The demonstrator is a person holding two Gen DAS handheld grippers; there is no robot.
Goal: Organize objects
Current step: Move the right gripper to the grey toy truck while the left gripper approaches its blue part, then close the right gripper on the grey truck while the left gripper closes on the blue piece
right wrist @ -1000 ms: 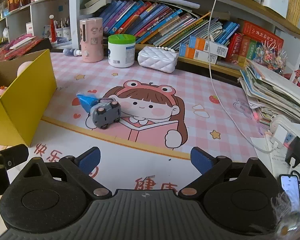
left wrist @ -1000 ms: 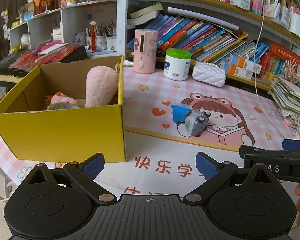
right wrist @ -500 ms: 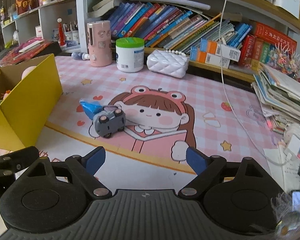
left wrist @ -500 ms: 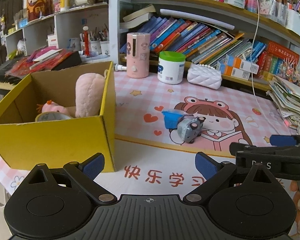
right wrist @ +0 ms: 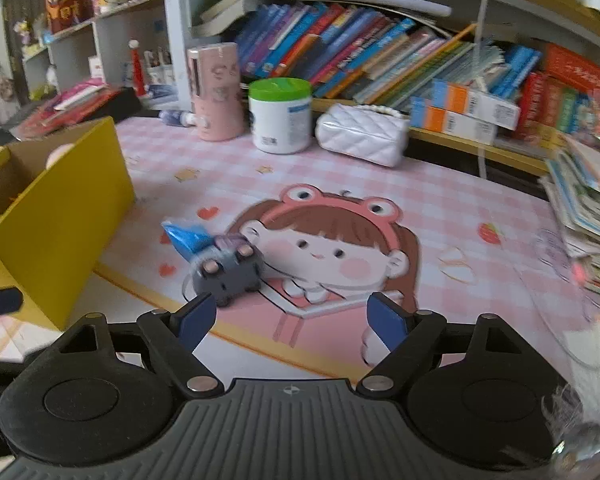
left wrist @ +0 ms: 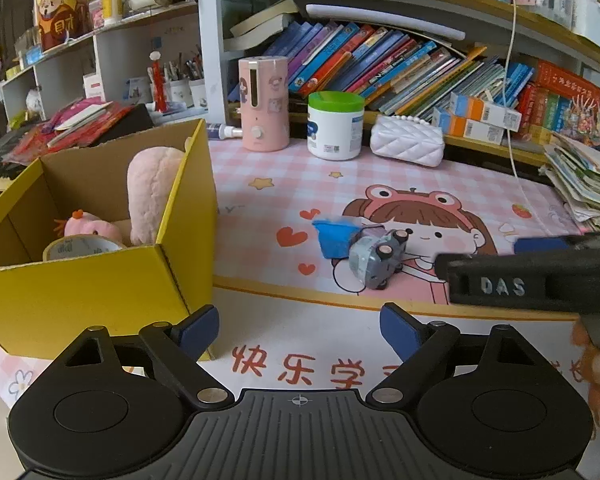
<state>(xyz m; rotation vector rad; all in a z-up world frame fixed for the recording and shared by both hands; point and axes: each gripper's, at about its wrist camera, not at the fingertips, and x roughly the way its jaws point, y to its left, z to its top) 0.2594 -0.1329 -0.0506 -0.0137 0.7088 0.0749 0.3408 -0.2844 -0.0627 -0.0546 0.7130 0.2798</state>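
Observation:
A grey toy car with a blue scoop lies on its side on the pink cartoon mat. My left gripper hovers near the mat's front edge, jaws closing with nothing between them. My right gripper points at the mat just right of the car, jaws closing on nothing; its left fingertip is close to the car. A yellow cardboard box stands at the left, holding a pink plush, a small pink toy and a tape roll.
At the back of the mat stand a pink dispenser, a green-lidded white tub and a white quilted purse. Behind them is a shelf of books. Stacked papers sit at the right. The right gripper's finger crosses the left wrist view.
Both grippers moved forward toward the toy car and their jaws narrowed. The right gripper's finger reaches further into the left wrist view. The car now lies nearer the right gripper's left fingertip.

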